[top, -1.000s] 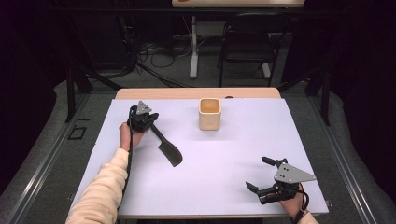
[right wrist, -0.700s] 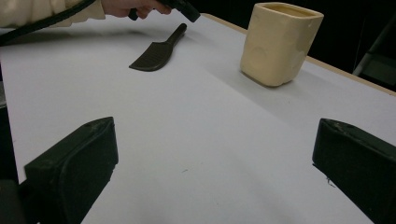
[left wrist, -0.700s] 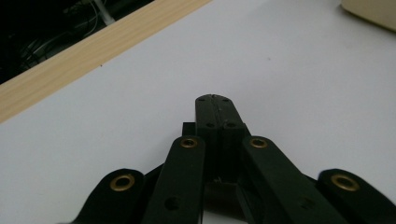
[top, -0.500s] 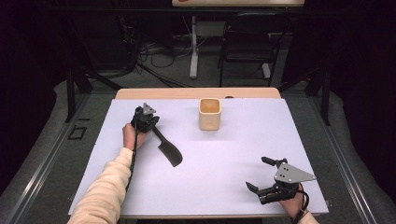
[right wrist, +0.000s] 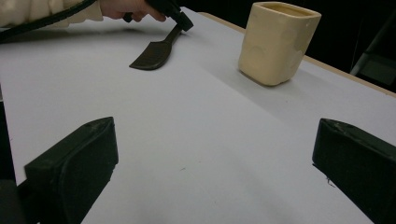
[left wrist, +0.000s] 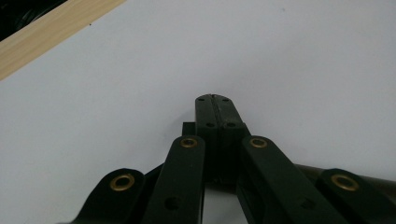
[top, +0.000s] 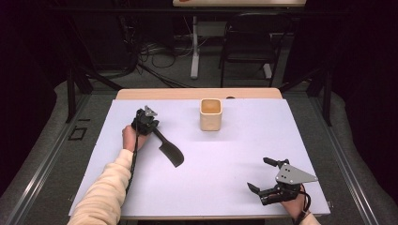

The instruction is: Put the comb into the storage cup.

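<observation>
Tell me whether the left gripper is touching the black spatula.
Touching. In the right gripper view the left gripper is clamped on the handle of the black spatula; the high view shows the same, with the blade slanting away toward the person.

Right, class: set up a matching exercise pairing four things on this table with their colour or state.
Things:
1. spatula
2. cup
3. left claw
4. right claw

States:
A. jaws wide apart, nothing between them
B. cream, standing upright
C. black, blade lying on the white table
D. shut on the spatula's handle

Pairs: 1-C, 2-B, 3-D, 4-A
</observation>
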`<state>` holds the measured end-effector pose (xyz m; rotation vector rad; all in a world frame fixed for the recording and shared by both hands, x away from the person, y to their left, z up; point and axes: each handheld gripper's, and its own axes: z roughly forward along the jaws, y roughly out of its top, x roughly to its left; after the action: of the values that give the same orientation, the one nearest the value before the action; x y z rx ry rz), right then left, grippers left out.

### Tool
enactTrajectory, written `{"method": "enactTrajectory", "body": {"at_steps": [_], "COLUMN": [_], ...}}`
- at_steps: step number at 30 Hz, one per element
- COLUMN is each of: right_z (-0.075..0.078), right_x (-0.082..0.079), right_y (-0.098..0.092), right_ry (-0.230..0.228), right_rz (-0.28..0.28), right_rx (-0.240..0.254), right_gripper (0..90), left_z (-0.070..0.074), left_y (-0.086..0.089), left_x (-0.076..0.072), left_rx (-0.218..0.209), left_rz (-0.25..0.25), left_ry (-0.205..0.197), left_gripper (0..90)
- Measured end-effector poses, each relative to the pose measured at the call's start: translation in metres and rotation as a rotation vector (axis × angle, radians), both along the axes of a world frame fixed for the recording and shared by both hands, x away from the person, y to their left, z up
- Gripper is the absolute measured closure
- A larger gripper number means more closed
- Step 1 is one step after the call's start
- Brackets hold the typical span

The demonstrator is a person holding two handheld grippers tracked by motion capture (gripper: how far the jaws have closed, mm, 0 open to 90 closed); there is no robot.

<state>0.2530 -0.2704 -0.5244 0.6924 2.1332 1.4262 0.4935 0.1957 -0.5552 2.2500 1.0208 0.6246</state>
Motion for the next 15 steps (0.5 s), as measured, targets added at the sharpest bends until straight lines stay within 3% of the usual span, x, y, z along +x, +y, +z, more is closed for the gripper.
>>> {"method": "enactTrajectory", "body": {"at_steps": [6, 15], "right_z": [0.000, 0.000], "right_x": [0.000, 0.001], "right_y": [0.001, 0.001], "right_ry": [-0.004, -0.001], "right_rz": [-0.001, -0.002], "right_rx": [-0.008, -0.014], "right_gripper": [0.0, 0.0], "left_z": [-0.001, 0.002], "left_y": [0.001, 0.006], "left_x": [-0.004, -0.013], "left_rx": [0.027, 0.023], "left_rz": [0.005, 0.014], "left_ry": [0.017, 0.016], "left_gripper": [90.0, 90.0]}}
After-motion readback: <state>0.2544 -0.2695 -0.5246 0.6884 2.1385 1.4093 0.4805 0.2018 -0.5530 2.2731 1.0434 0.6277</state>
